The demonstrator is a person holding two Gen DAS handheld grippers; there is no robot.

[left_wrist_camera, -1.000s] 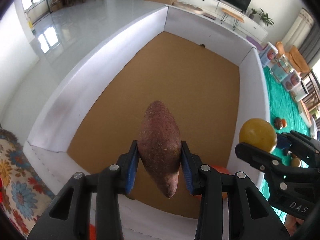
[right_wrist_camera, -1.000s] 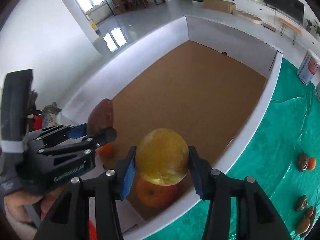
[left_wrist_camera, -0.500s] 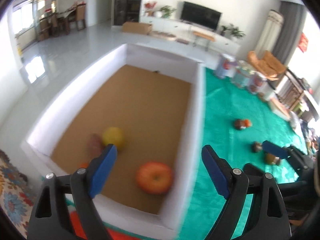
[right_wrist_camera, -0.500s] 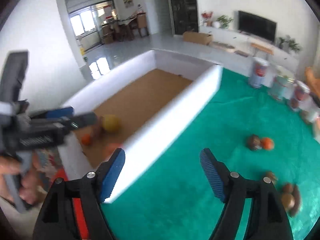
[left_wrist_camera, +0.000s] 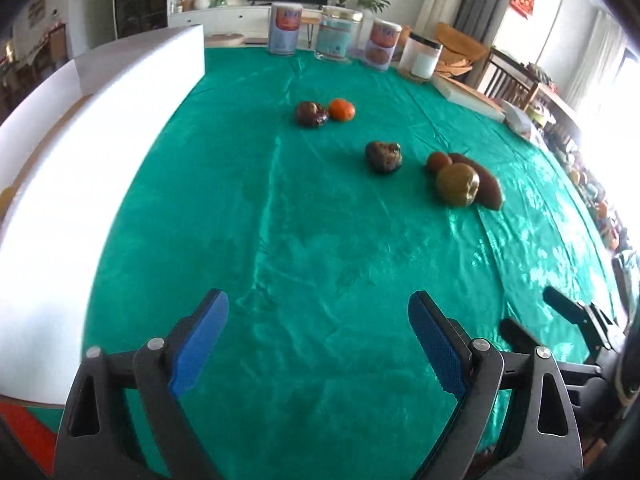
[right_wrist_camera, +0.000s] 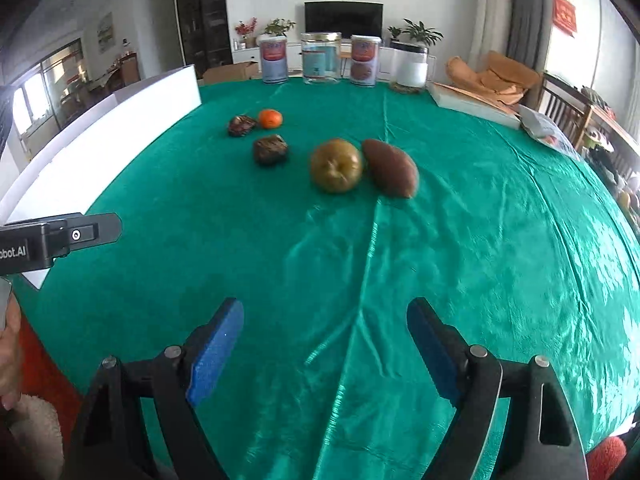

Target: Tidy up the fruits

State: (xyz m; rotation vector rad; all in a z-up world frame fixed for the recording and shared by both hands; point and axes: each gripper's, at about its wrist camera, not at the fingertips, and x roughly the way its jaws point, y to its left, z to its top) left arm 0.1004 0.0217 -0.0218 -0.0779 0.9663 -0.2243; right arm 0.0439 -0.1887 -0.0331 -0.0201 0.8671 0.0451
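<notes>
Both grippers, left gripper (left_wrist_camera: 318,340) and right gripper (right_wrist_camera: 324,344), are spread and empty, jaws just opened. Green apple (right_wrist_camera: 337,165) sits mid-surface (right_wrist_camera: 460,240), touching the sweet potato (right_wrist_camera: 391,168): firm, roundish, probably slick; grip across its widest middle.

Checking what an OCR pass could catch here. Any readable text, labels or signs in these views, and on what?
"obot.AI": cut off at the frame edge, on the left gripper body in the right wrist view.
Labels on the canisters and the glass jar: too blurred to read.
Red hanging sign on the far wall: characters too small to read.
Nothing else legible.
</notes>
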